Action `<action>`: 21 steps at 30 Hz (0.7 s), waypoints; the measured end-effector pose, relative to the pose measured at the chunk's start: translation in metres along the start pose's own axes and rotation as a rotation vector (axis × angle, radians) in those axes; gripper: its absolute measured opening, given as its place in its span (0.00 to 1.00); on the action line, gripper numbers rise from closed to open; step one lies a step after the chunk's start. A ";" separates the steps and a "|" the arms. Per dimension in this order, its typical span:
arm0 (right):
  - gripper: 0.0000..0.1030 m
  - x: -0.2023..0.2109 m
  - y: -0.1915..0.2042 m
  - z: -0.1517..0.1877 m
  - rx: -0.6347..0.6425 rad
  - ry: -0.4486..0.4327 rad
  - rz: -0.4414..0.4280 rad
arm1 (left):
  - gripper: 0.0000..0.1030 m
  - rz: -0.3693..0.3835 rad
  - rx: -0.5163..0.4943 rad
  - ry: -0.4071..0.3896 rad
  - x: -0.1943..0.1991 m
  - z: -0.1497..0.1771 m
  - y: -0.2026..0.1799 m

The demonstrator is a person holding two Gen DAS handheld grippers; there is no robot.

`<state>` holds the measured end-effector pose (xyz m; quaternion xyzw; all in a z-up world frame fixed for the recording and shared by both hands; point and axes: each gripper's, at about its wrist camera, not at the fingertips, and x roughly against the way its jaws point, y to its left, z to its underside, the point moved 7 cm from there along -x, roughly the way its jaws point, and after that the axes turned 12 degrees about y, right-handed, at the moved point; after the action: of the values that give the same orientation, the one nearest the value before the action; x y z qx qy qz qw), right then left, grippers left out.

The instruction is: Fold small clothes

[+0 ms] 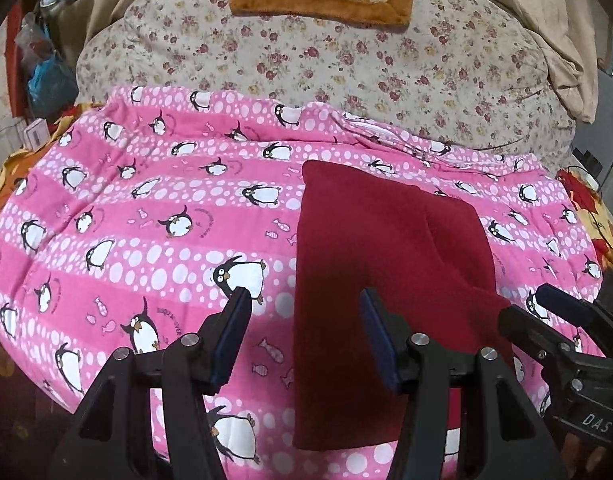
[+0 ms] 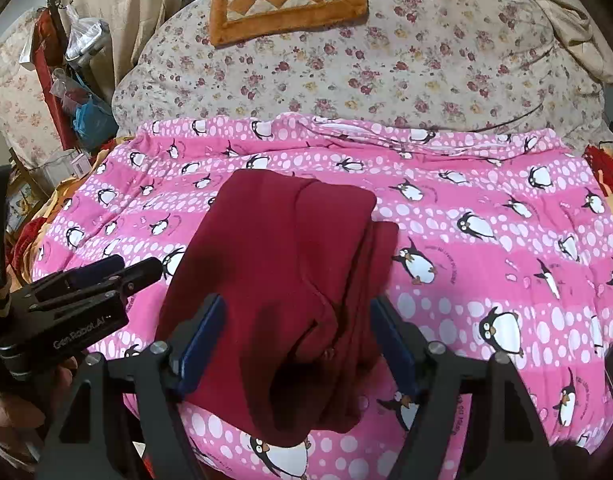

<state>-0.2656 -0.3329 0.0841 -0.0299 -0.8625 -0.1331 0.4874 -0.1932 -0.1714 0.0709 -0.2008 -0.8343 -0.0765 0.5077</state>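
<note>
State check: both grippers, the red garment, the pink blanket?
left gripper: open, holding nothing
right gripper: open, fingers either side of the garment, not clamped
red garment: folded in layers, lying on the blanket
pink penguin blanket: spread flat, slightly wrinkled at the far edge

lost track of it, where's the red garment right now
The red garment lies folded on the pink penguin blanket, between the right gripper's open jaws.
</note>
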 end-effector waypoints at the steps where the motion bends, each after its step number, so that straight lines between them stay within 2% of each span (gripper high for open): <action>1: 0.77 0.001 0.000 0.000 0.000 -0.002 0.002 | 0.35 0.000 0.002 -0.001 0.000 0.000 0.000; 21: 0.80 -0.001 0.001 -0.001 -0.017 0.019 0.023 | 0.35 -0.018 0.010 -0.013 0.004 0.002 0.006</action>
<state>-0.2641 -0.3316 0.0838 -0.0426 -0.8563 -0.1348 0.4968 -0.1938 -0.1641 0.0735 -0.1911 -0.8398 -0.0754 0.5026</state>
